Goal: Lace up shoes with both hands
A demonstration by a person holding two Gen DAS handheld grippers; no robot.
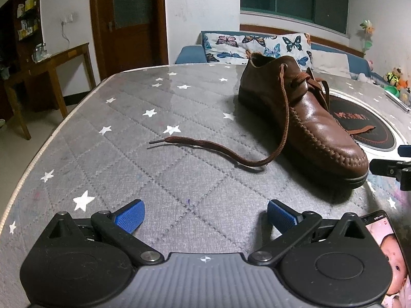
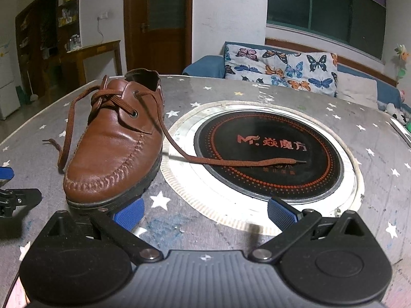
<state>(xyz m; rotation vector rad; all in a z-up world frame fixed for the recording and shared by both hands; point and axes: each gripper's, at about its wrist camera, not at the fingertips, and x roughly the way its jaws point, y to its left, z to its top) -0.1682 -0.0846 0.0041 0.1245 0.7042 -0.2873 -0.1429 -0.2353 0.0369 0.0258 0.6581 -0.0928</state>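
Note:
A brown leather shoe (image 1: pixel 303 118) (image 2: pixel 115 143) stands on the grey starred table cover (image 1: pixel 128 154), toe toward me. One loose brown lace end (image 1: pixel 210 146) trails left across the cover. The other lace end (image 2: pixel 246 163) lies across the black round hob. My left gripper (image 1: pixel 204 214) is open, low over the cover, well in front of the left lace. My right gripper (image 2: pixel 204 214) is open too, just right of the shoe's toe, with nothing between its fingers. Part of the right gripper (image 1: pixel 390 169) shows at the right edge of the left wrist view.
A black round induction hob (image 2: pixel 269 154) is set into the table right of the shoe. A phone (image 1: pixel 385 251) lies by the left gripper's right side. Behind the table are a blue sofa with a butterfly cushion (image 2: pixel 280 66), a wooden door and a side table (image 1: pixel 51 71).

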